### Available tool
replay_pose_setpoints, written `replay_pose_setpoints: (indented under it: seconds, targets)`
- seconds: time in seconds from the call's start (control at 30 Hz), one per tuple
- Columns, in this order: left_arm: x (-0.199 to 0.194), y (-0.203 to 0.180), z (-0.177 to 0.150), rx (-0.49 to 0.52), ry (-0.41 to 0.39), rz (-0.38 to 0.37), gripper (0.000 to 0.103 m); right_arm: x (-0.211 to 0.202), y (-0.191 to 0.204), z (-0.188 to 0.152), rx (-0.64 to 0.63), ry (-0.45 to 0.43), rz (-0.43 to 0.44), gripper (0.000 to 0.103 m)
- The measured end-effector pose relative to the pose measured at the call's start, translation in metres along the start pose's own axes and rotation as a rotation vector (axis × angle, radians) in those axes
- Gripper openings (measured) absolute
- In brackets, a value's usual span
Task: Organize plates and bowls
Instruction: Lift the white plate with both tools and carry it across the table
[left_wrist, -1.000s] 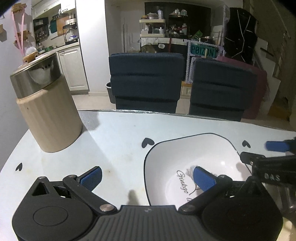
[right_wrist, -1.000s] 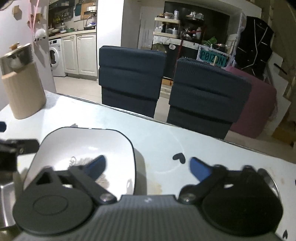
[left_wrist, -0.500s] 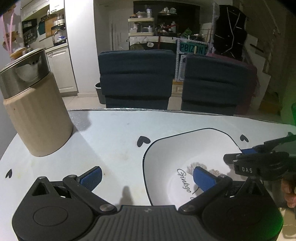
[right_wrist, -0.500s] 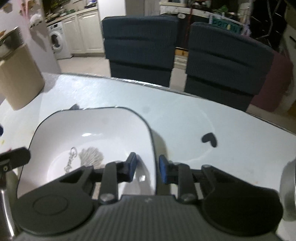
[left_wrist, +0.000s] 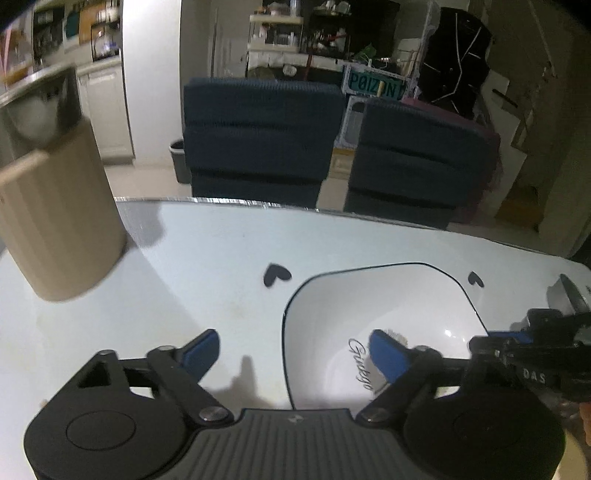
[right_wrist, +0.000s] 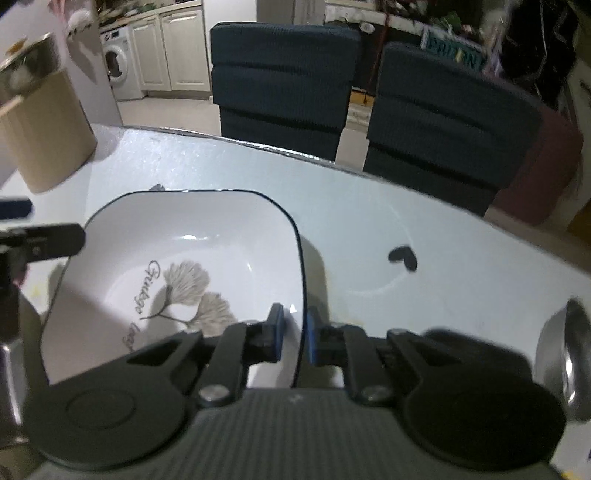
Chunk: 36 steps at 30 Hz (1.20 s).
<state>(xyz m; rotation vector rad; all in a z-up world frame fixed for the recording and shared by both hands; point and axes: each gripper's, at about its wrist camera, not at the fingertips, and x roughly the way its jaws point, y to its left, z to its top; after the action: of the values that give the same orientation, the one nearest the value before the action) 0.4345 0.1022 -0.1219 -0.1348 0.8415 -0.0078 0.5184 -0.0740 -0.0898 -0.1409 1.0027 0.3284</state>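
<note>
A square white bowl (right_wrist: 192, 258) with a dark rim and a ginkgo leaf print sits on the white table (right_wrist: 369, 221). My right gripper (right_wrist: 295, 334) is shut on the bowl's right rim, one pad inside and one outside. In the left wrist view the same bowl (left_wrist: 384, 314) lies at the right. My left gripper (left_wrist: 291, 352) is open, its left finger over bare table and its right finger over the bowl's left part. The right gripper (left_wrist: 532, 354) shows at that view's right edge.
A beige canister (left_wrist: 55, 206) with a steel lid stands at the table's far left. Two dark blue chairs (left_wrist: 258, 136) stand behind the far table edge. A steel bowl (right_wrist: 569, 354) sits at the right edge of the right wrist view. Black heart marks (left_wrist: 277, 275) dot the table.
My right gripper has moved in over the bowl's right rim and closed from wide open to shut on it. The left gripper stayed open and shifted slightly.
</note>
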Motion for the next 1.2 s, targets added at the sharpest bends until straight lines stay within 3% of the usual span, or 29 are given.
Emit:
replay_pose_setpoints:
  seconds: [0.2,0.47,0.53,0.6,0.97,1.2]
  targets:
    - [0.005,0.004,-0.002,0.027,0.010,-0.009,0.063,-0.016,0.009,-0.018,0.007,0.063,0.075,0.015]
    - [0.017,0.018,0.000,0.031,0.094,-0.011,0.038,-0.001,-0.003,-0.015,0.101,0.039,0.146,0.014]
    - [0.021,0.025,0.000,0.004,0.112,-0.018,0.024,0.004,-0.007,-0.017,0.132,0.035,0.168,0.015]
    - [0.025,0.029,-0.002,-0.012,0.129,-0.028,0.018,0.011,-0.011,-0.018,0.162,0.031,0.191,0.015]
    - [0.024,0.032,-0.006,-0.017,0.126,-0.058,0.012,0.021,-0.020,-0.015,0.251,-0.005,0.245,0.013]
    - [-0.004,0.031,0.002,-0.071,0.000,-0.090,0.013,-0.008,-0.019,-0.008,0.229,-0.077,0.253,0.011]
